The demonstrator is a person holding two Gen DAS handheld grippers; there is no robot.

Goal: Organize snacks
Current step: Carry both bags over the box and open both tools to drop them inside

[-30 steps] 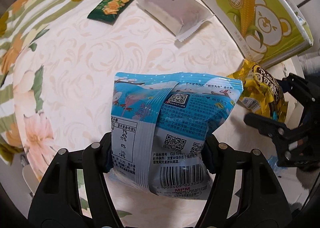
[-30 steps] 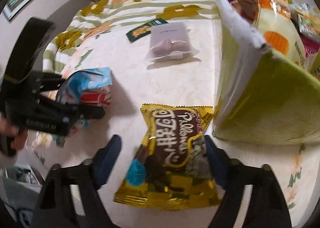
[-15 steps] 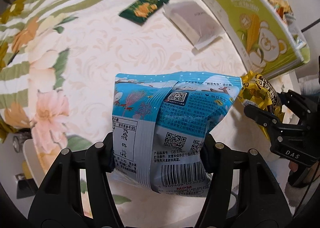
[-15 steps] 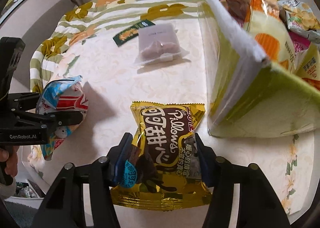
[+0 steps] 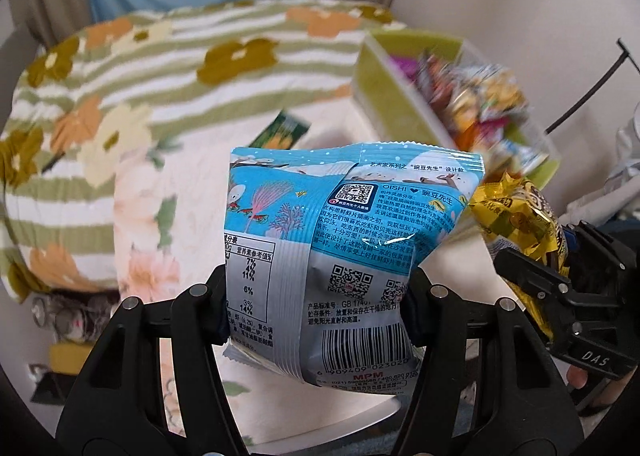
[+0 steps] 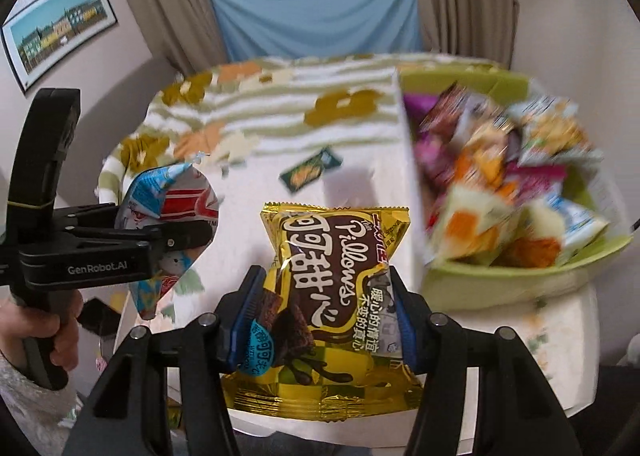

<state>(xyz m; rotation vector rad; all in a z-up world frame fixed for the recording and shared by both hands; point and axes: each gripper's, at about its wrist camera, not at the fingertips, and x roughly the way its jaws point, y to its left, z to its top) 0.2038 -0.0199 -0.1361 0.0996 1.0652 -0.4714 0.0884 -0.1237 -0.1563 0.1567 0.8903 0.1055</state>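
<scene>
Currently listed: table (image 6: 352, 192), floral cloth; green box (image 6: 500, 276) at its right, heaped with snacks. Left gripper (image 5: 316, 308), jaws clamped on blue bag (image 5: 344, 240), lifted clear above the table. Right gripper (image 6: 320, 320), jaws clamped on yellow packet (image 6: 332, 296), likewise aloft beside box. Small green sachet (image 6: 310, 174) on cloth.

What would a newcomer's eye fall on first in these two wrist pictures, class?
First, the blue snack bag clamped in the left gripper, filling the middle of the left view. Then the yellow Pillows bag pinched in the right gripper, and the green box heaped with snacks at right.
</scene>
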